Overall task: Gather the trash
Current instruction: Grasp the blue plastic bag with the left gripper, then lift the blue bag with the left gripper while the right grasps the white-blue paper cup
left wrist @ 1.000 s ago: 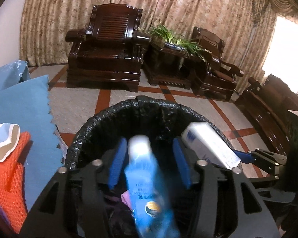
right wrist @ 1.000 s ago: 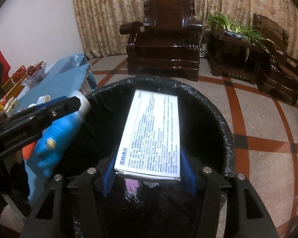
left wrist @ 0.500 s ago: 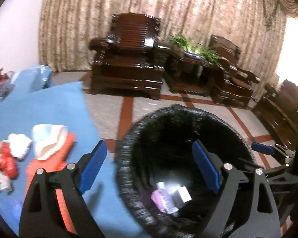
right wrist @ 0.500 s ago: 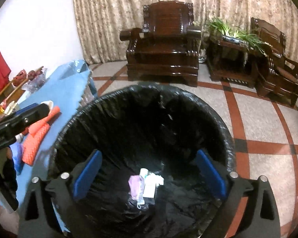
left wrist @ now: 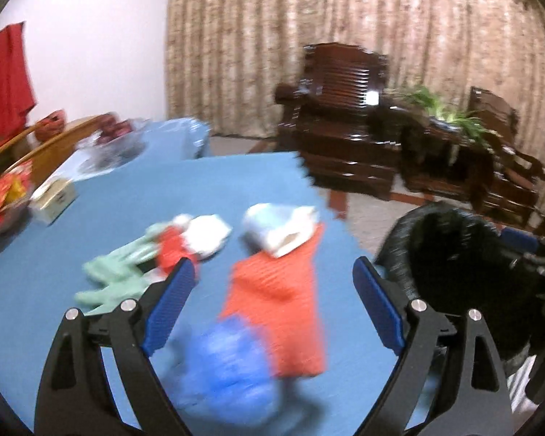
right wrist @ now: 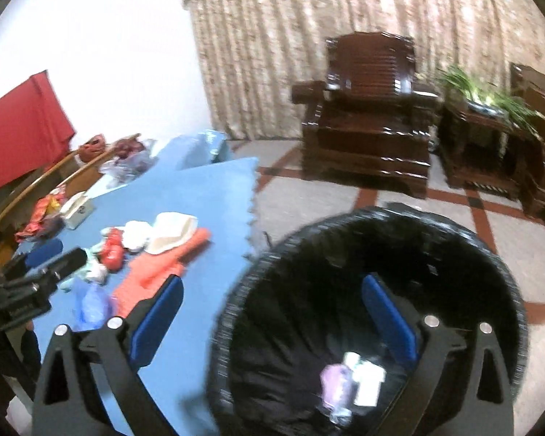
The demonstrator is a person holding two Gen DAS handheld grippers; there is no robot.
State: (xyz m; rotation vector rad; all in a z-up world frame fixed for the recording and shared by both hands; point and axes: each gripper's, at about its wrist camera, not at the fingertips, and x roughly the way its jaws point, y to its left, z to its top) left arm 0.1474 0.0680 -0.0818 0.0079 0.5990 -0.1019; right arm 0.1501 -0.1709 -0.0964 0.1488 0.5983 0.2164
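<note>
Orange mesh sleeve (left wrist: 279,301) lengthwise between spread left tool (left wrist: 272,309) fingers.

Table (left wrist: 91,189) on the left, trash bin (right wrist: 345,225) just beside its right edge. On the table: crumpled bag (left wrist: 229,370) nearest, net sleeve (left wrist: 276,309) behind it, paper cup (left wrist: 279,229) on the sleeve's far end, glove (left wrist: 116,272) to the left. Armchair (right wrist: 370,116) behind the bin. Small scraps (right wrist: 359,378) in the bin.
</note>
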